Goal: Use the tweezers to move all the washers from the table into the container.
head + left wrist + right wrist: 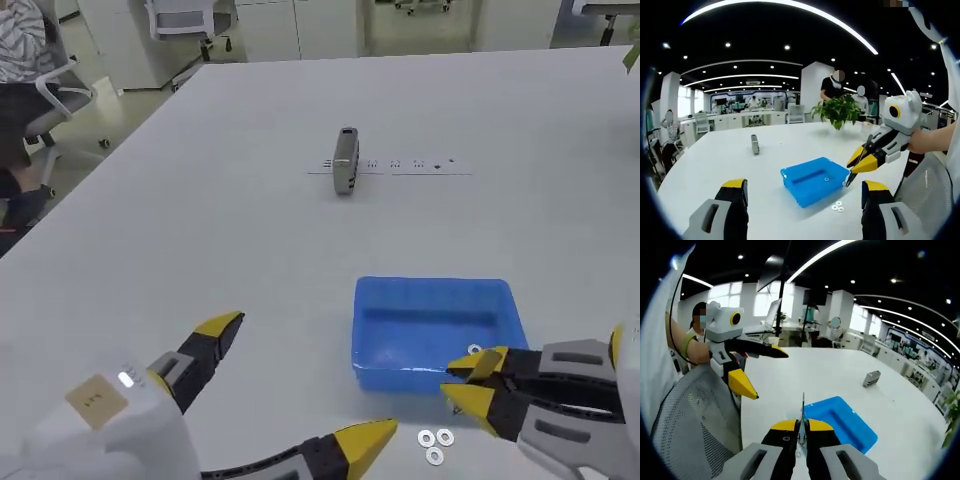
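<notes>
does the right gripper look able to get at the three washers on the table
Probably yes. The right gripper, shut on the tweezers, hangs close beside the washers, which lie uncovered on the bare table by the blue container; nothing stands between.

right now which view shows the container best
Head view: it looks down into the container, close, with a washer inside. The left gripper view shows it smaller and side-on. In the right gripper view the right hand-held gripper hides its near edge.
</notes>
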Tool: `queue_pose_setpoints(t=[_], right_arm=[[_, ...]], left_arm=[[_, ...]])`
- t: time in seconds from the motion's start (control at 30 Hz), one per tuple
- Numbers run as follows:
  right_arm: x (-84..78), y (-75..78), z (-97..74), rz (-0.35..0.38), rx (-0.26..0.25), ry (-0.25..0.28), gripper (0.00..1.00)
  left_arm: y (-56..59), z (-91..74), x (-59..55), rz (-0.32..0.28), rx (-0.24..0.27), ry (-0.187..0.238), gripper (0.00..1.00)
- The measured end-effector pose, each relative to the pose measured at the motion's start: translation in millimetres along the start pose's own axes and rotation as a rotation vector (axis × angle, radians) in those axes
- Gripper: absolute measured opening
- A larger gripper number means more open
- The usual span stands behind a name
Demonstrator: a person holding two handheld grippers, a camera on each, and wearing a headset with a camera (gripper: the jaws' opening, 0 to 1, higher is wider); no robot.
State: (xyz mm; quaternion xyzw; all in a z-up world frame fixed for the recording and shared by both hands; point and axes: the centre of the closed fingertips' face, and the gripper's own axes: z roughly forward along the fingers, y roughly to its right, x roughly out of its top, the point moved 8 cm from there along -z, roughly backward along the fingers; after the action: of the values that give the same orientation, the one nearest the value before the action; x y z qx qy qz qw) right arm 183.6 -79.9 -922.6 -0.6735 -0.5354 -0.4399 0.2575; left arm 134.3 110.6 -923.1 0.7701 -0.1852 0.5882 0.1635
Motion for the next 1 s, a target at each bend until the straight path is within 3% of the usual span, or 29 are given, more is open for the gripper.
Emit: queue_pose_setpoints(t=[0.47,0.8,1.0], right_arm=[[12.7,22.7,2.5,0.033,-0.027,0.034,0.02],[9.9,41.5,11.2,0.097,-0.042,0.05,0.02],[0.9,63.1,19.4,0.264,-0.043,0.055,0.02]], left_arm=[[-0.8,-0.6,0.6,-0.001,0.005,0.005,0.96],[-2.6,-1.3,0.4,-0.009,0.012,0.008,0.95],[-2.8,-1.4,0.3,-0.013,0.011,0.009,0.95]])
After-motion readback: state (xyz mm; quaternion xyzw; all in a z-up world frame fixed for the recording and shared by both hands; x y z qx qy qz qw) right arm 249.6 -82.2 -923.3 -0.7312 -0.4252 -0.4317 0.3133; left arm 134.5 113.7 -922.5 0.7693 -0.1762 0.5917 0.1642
